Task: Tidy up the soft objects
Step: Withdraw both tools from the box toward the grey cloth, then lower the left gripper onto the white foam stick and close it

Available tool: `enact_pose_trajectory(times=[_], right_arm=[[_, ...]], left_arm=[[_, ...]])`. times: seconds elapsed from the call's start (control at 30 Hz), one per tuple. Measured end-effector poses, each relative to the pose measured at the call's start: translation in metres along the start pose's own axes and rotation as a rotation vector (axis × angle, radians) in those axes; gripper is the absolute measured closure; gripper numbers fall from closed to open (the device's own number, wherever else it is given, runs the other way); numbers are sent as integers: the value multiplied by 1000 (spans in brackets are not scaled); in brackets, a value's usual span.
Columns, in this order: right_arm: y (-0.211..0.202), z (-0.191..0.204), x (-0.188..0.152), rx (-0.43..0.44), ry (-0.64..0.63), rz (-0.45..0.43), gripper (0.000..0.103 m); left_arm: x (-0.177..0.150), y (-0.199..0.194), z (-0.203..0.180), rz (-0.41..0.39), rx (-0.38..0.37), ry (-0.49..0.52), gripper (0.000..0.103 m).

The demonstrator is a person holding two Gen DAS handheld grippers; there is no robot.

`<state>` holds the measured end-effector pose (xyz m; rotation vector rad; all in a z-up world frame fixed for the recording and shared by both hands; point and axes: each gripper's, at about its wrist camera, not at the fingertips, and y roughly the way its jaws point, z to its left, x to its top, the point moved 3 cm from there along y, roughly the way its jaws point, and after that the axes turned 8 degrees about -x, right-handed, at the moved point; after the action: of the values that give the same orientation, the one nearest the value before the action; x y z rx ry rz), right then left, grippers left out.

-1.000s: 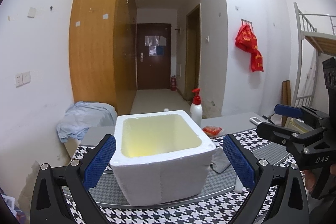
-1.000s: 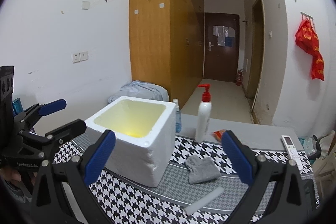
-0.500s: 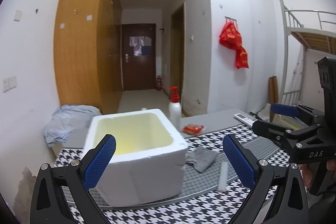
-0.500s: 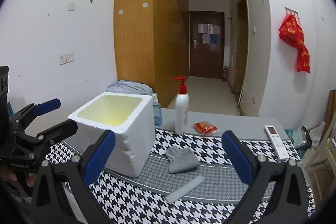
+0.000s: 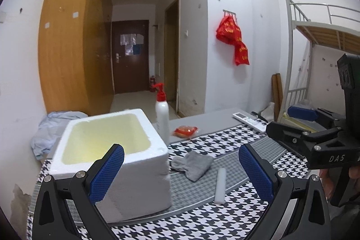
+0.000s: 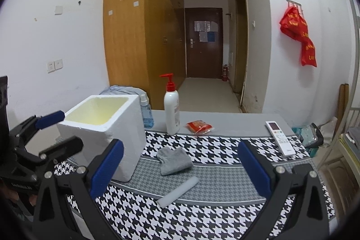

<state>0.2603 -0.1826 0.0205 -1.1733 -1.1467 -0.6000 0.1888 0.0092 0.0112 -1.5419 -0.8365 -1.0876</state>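
A white foam box [image 5: 112, 150] [image 6: 103, 127] with an open, empty top stands at the left of the houndstooth table cloth [image 6: 202, 213]. A crumpled grey sock [image 5: 193, 164] [image 6: 174, 161] lies just right of it. A white foam stick [image 5: 220, 185] [image 6: 178, 191] lies nearer than the sock. My left gripper [image 5: 181, 172] is open and empty, above the table in front of the box. My right gripper [image 6: 180, 169] is open and empty, above the table in front of the sock.
A white pump bottle [image 6: 172, 108] with a red top, a small blue spray bottle [image 6: 146, 114], a red packet [image 6: 199, 126] and a white remote [image 6: 280, 138] sit along the table's far side. A blue cloth heap [image 5: 54, 129] lies behind the box.
Both grippers have swung to the right, so the box slid left in both views and the sock and foam stick came toward the middle. Both stay open.
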Motion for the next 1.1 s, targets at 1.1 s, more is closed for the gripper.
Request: enact_pose_trajectory(times=[1.1], right_arm=[[33, -49, -42, -81, 64, 138, 1]], left_arm=[[-46, 80, -37, 183, -124, 24, 1]])
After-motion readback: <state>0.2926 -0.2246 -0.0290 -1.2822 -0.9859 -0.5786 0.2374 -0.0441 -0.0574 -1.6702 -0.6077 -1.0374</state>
